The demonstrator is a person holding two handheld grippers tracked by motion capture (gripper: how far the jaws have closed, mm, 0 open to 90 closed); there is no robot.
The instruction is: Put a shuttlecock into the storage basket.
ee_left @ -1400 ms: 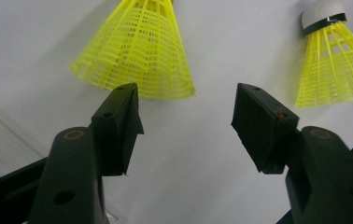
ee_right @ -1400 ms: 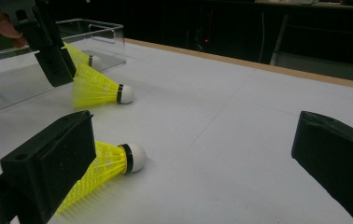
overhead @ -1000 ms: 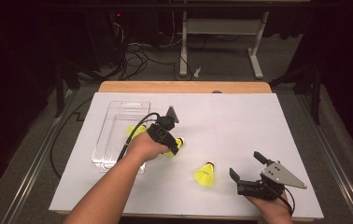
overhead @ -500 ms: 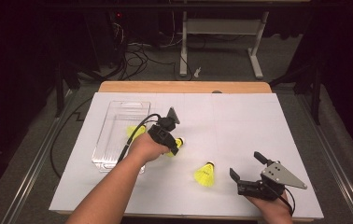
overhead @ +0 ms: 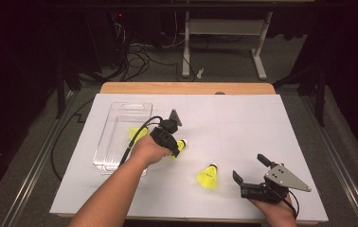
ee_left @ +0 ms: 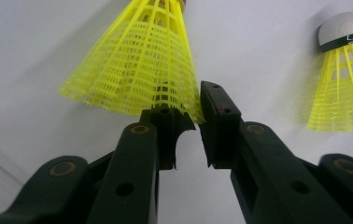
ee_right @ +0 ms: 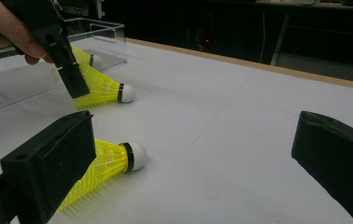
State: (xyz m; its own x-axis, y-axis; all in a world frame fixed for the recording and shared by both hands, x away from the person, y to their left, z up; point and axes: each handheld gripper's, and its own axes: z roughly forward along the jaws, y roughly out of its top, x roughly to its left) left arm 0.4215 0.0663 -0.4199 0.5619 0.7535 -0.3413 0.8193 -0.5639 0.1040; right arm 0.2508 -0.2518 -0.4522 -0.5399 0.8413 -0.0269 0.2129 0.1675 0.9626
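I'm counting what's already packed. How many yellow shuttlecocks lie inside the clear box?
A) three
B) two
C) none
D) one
D: the high view shows one shuttlecock inside the clear box; two others lie on the table.

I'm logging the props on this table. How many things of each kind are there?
Yellow shuttlecocks: 3, one in the bin, one at the left gripper, one loose
Clear plastic bin: 1
Handheld grippers: 2, left, right
Total: 6

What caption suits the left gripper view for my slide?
Left tongs closing on the skirt rim of a yellow shuttlecock lying on the white table.
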